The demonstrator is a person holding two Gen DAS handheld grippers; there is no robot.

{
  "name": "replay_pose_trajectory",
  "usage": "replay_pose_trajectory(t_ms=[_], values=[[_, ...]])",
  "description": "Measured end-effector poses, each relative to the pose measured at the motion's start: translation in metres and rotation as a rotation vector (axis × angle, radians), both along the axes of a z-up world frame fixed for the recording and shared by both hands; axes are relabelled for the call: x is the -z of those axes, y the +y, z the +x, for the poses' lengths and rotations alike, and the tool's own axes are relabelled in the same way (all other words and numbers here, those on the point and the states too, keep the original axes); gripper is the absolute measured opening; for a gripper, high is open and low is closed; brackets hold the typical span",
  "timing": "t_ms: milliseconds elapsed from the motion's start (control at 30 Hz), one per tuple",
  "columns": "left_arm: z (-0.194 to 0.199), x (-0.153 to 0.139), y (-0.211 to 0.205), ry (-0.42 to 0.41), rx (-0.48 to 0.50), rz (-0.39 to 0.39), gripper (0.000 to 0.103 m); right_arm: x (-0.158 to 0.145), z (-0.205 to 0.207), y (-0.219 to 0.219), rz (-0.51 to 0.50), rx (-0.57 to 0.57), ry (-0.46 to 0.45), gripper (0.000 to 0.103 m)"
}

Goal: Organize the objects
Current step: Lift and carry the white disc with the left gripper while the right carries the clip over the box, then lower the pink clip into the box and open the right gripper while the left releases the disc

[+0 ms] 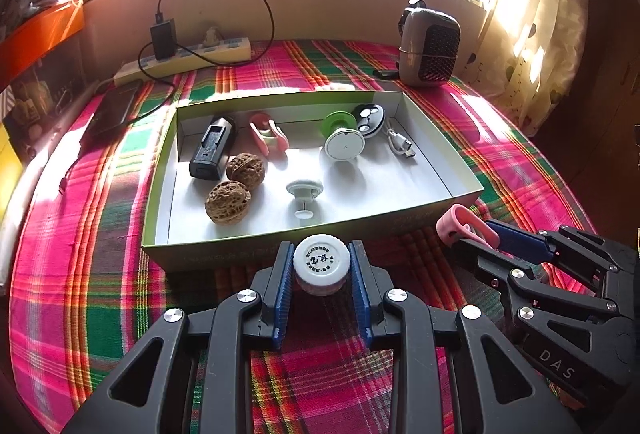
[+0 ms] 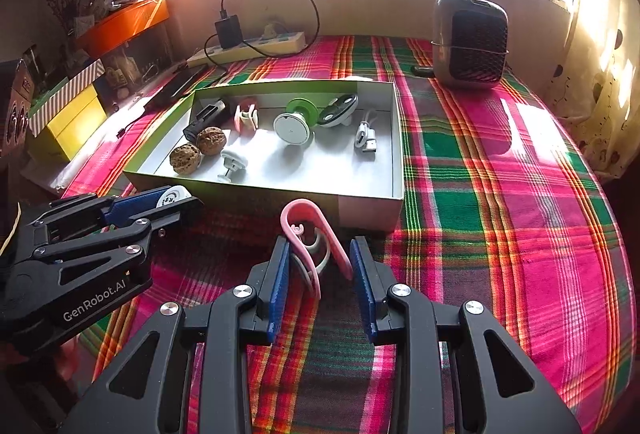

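A shallow white box with green sides [image 1: 436,209] [image 2: 372,209] sits on the plaid cloth. It holds a black charger [image 1: 212,147], two walnuts [image 1: 228,201], a pink clip [image 1: 268,133], a green-and-white reel [image 1: 342,137], a small white hook [image 1: 304,193], a black-and-white fob [image 1: 370,117] and a white USB cable [image 1: 398,141]. My left gripper [image 1: 322,266] is shut on a white-capped small jar [image 1: 322,262] just before the box's near wall; it shows in the right wrist view [image 2: 172,197]. My right gripper [image 2: 320,266] is shut on a pink clip [image 2: 308,234], also seen in the left wrist view [image 1: 466,226].
A grey heater [image 1: 430,47] [image 2: 470,41] stands at the back right. A power strip [image 1: 192,59] with a black adapter and cable lies at the back left, next to a dark phone [image 1: 114,109]. Orange and yellow boxes [image 2: 84,121] stand left of the bed.
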State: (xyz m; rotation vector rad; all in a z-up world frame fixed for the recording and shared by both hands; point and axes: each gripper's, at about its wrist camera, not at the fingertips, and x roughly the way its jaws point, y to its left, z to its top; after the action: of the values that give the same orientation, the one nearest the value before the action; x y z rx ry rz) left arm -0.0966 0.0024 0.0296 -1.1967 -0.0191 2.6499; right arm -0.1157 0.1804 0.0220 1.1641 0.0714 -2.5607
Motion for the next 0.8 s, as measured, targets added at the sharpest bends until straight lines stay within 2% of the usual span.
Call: replay_pose_trajectory(t_ms=[367,800], values=[[-0.028,-0.017,0.0,0.011,0.01,0.022,0.025,-0.016,-0.022,0.001,-0.021,0.026,0.018,0.032],[-0.071,-0.014,0.004,0.004,0.018,0.002,0.025,-0.01,-0.061,-0.004,-0.023,0.041,-0.015,0.032]])
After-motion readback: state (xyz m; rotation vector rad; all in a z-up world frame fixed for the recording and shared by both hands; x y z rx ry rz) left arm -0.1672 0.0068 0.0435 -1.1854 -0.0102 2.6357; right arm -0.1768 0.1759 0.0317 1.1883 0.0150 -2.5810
